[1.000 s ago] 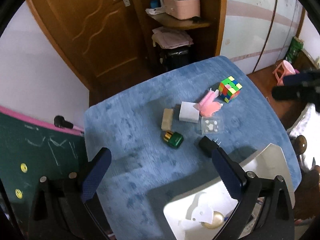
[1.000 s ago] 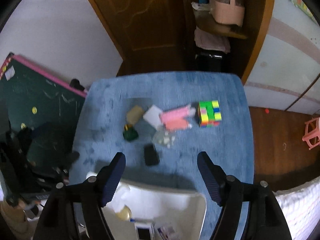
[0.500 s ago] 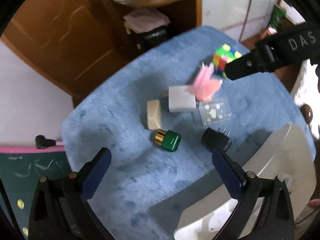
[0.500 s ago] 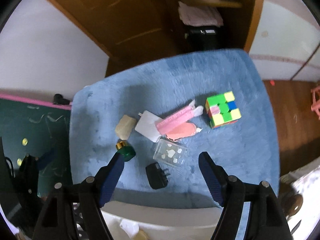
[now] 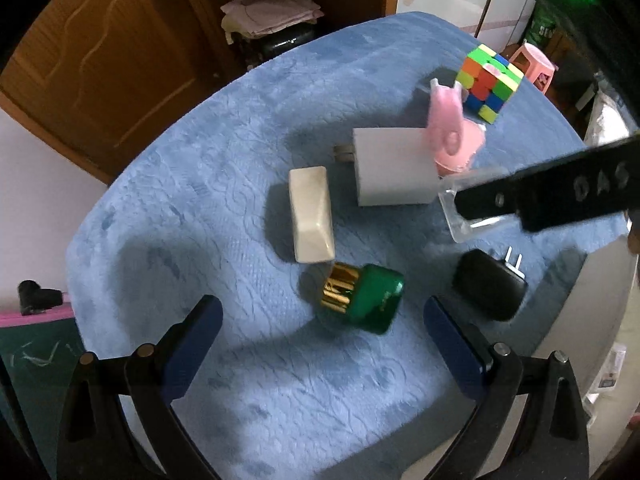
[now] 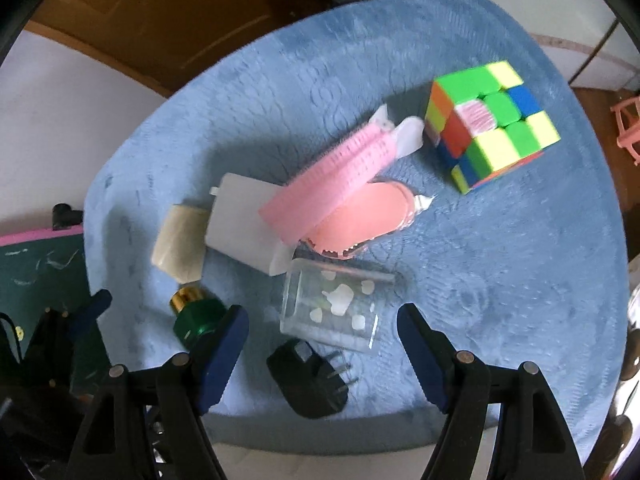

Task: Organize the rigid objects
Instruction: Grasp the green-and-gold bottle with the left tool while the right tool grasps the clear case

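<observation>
Both tools have descended toward the blue-covered worktop (image 5: 208,184) over the last second, so the cluster of rigid objects fills far more of each wrist view than before. The left tool (image 5: 322,330) hangs with its jaws wide apart and empty, the green bottle with a gold cap (image 5: 362,298) lying just ahead of them, touched by neither pad. The right tool (image 6: 322,338) is likewise spread and holds nothing; its jaws have opened slightly within the last second. The clear plastic box (image 6: 330,308) lies between its fingertips' line of approach, with the black plug adapter (image 6: 308,380) nearer the camera. Behind these lie the cream block (image 5: 312,214), white charger (image 5: 390,170), pink comb (image 6: 338,178) and colour cube (image 6: 490,126), all still on the worktop. The white bin (image 5: 580,320) stands at the near edge. Judged from this, sorting has not begun; each tool is closing on a first pick.
</observation>
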Demonstrator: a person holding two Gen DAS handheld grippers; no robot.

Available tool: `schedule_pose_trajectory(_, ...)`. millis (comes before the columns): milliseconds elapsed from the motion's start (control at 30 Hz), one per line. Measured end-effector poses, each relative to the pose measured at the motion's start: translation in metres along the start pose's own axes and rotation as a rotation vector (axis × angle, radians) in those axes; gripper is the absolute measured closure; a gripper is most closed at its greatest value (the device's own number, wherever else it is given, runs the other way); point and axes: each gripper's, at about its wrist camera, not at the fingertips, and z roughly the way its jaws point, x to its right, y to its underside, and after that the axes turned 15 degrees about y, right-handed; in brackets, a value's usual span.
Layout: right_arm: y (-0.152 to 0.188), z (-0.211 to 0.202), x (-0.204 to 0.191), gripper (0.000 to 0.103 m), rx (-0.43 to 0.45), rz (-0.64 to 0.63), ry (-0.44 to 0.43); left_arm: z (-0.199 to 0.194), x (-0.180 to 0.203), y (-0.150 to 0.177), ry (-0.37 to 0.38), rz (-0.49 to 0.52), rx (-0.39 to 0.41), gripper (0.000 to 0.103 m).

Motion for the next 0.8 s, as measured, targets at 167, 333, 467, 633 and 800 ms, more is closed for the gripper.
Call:
schedule_pose_trajectory(167, 0.0, 0.017, -0.012, 0.026, -0.023, 0.016, 0.032, 0.006, -0.007, -0.003, 0.051, -0.01, 0.013, 0.002)
schedule_pose_trajectory(333, 0.001, 0.027, -0.017, 0.026, -0.029, 0.021, 0.069, 0.016, -0.006, -0.004, 0.066, 0.02, 0.004, 0.002)
schedule_pose_trajectory(467, 0.003, 0.031, -0.016, 0.026, -0.024, 0.027, 0.079, 0.024, -0.005, -0.005, 0.068, 0.032, 0.003, 0.003)
schedule_pose_trajectory(633, 0.009, 0.032, -0.024, 0.027, -0.003, 0.012, 0.116, 0.035, -0.005, -0.007, 0.069, 0.012, -0.012, 0.024)
schedule_pose_trajectory(800, 0.014, 0.03, -0.036, 0.038, 0.013, -0.022, 0.165, 0.041, 0.001, -0.005, 0.061, 0.019, -0.01, 0.056)
